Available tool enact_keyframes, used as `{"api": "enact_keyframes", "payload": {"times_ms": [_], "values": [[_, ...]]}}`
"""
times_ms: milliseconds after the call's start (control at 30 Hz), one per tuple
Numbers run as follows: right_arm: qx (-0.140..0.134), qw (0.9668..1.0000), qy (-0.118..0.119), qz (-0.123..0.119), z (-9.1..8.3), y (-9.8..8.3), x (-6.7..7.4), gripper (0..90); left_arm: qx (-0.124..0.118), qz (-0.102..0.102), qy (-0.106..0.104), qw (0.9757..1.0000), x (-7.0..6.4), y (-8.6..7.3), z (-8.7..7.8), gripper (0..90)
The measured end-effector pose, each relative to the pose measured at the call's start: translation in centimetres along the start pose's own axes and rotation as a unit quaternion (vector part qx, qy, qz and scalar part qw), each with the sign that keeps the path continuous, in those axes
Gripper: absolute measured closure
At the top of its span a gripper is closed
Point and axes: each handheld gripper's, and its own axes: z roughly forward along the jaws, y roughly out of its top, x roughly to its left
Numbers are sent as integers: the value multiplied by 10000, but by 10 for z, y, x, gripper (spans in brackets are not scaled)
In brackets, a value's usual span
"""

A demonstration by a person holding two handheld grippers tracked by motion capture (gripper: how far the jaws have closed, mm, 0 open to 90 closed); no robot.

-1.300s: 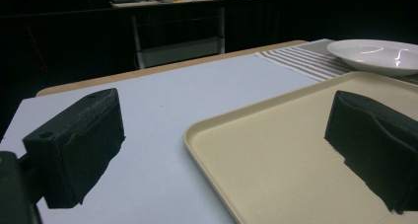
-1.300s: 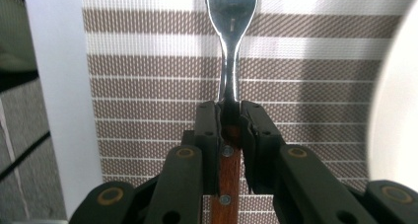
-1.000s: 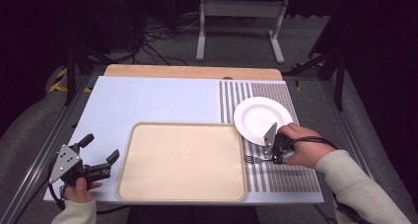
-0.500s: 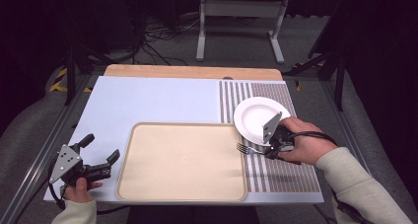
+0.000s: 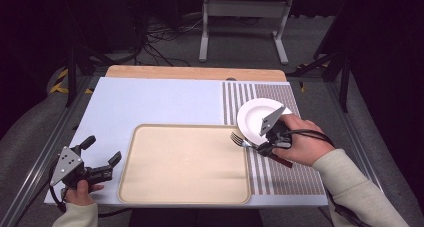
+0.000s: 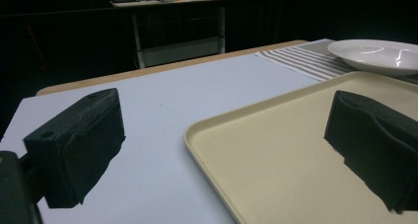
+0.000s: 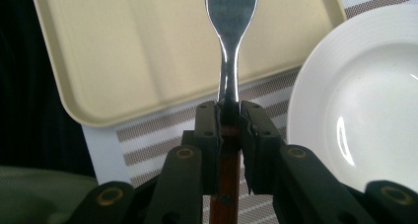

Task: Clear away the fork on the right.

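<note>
A fork (image 5: 239, 139) with a metal head and a brown wooden handle is held by my right gripper (image 5: 262, 146), shut on the neck just above the handle. Its tines reach over the right rim of the beige tray (image 5: 185, 162). In the right gripper view the fork (image 7: 229, 61) points up from the closed gripper (image 7: 229, 116) towards the tray (image 7: 148, 46). A white plate (image 5: 255, 116) lies just behind the right hand. My left gripper (image 5: 101, 150) rests open at the tray's left edge, holding nothing; its own view shows the tray (image 6: 296, 150) between the jaws.
The tray lies on a pale blue mat (image 5: 160, 102); a striped placemat (image 5: 280, 177) sits under the plate and the right hand. A wooden strip (image 5: 195, 72) marks the table's far edge. Beyond it stand a metal stand and cables on the floor.
My right gripper has lifted the fork off the striped placemat and carried it left and away from me, to the tray's right rim. The left gripper has stayed put.
</note>
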Motion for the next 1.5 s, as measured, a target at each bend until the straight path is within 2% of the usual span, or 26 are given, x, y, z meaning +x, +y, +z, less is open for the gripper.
{"api": "enact_keyframes", "payload": {"times_ms": [67, 133, 300, 367, 533, 567, 600, 800, 967, 1033, 1200, 1400, 1500], "values": [[-50, 9997, 67, 232, 0, 3, 1, 784, -6, -4, 6, 10000, 0, 0, 0, 24], [-87, 9992, 95, 367, 0, 6, 1, 783, 8, 21, 5, 10000, 0, 0, 0, 24], [-236, 9979, 122, 592, 1, 13, 2, 784, -12, 3, 5, 10000, 0, 0, 0, 24], [-344, 9957, 190, 842, 2, 16, 3, 784, -12, 1, 4, 10000, 0, 0, 0, 24], [-403, 9935, 141, 1053, 4, 21, 6, 784, 4, 21, -5, 10000, 0, 0, 0, 25], [-418, 9912, 154, 1245, 6, 24, 7, 784, 5, 20, -4, 10000, 0, 0, 0, 25], [-418, 9912, 154, 1245, 6, 24, 7, 784, 5, 17, -5, 10000, 0, 0, 0, 25], [-522, 9821, 302, 1785, 12, 33, 10, 784, -5, 26, -1, 10000, 0, 0, 0, 25], [-496, 9780, 323, 1999, 17, 40, 12, 784, -7, 32, -4, 10000, 0, 0, 0, 25], [-507, 9745, 356, 2158, 20, 42, 13, 784, -9, 30, -7, 10000, 1, 0, 0, 25], [-438, 9698, 351, 2373, 25, 47, 14, 784, -5, 37, -15, 10000, 1, 0, 0, 25], [-366, 9614, 384, 2700, 30, 52, 16, 783, -9, 27, -16, 10000, 0, 1, 0, 25], [-348, 9600, 389, 2750, 31, 54, 16, 784, 1, 42, -19, 10000, 0, 1, 0, 25]]}}
